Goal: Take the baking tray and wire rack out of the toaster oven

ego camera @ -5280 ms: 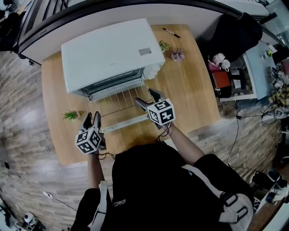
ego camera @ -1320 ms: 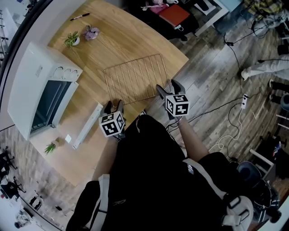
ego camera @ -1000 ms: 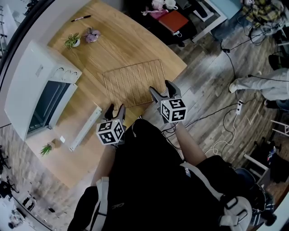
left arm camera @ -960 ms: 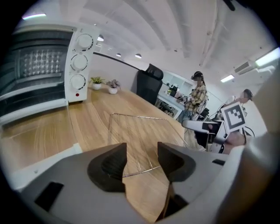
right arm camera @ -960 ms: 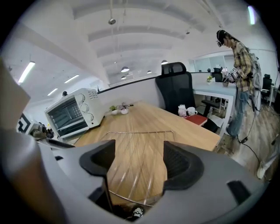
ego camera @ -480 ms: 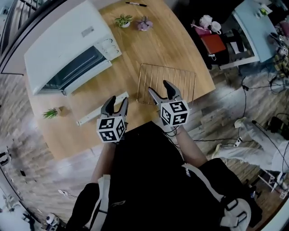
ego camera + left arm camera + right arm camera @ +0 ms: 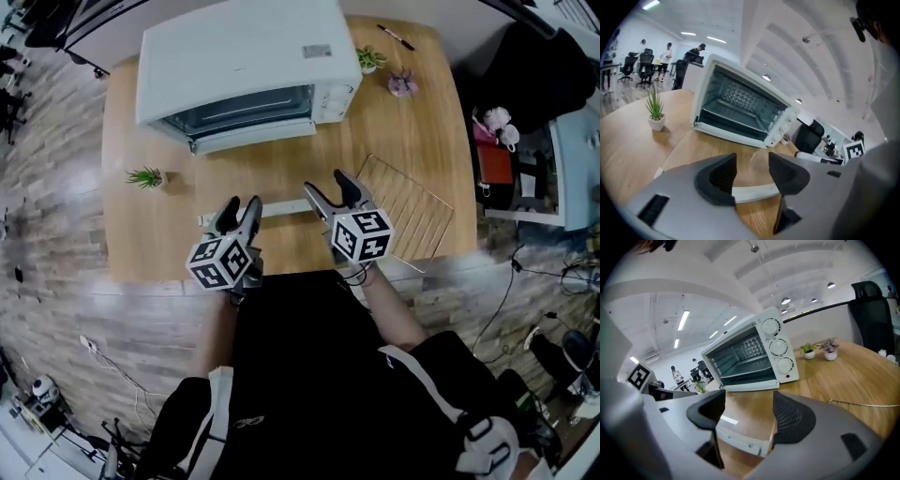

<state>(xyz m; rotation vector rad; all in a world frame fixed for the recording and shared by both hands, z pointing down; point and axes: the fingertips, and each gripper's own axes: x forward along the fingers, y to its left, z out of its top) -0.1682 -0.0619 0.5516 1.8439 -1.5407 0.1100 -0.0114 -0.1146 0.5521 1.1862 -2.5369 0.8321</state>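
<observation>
Head view: a white toaster oven (image 7: 239,56) stands at the far side of a wooden table (image 7: 131,244). Its door is folded down toward the person, and the door's white handle bar (image 7: 281,207) lies nearest them. The wire rack (image 7: 408,211) is out of the oven, flat on the table to the right, with its near corner at the table's front edge. The left gripper (image 7: 242,204) and the right gripper (image 7: 325,185) hang side by side over the handle bar, both with jaws spread and empty. A small potted plant (image 7: 145,176) sits at the left, well apart from the rack. Two tiny plants (image 7: 370,58) and a pen (image 7: 396,37) lie at the far right corner.

Left gripper view: the left gripper (image 7: 751,161) has its jaws wide apart with nothing between the pads. Only the handle bar (image 7: 754,191) shows through the gap, lower down. The toaster oven (image 7: 740,110) gapes open beyond, its inside dark. The potted plant (image 7: 655,110) stands to its left.

Right gripper view: the right gripper (image 7: 747,404) has just been closing its jaws a little, yet they stand wide and grip nothing — the handle bar (image 7: 740,439) lies below the gap. The toaster oven (image 7: 750,355) faces the camera, three knobs (image 7: 778,348) down its right side. A flat level shows low inside, and I cannot tell whether it is the baking tray. A thin edge of the wire rack (image 7: 862,404) shows on the table at the right.
</observation>
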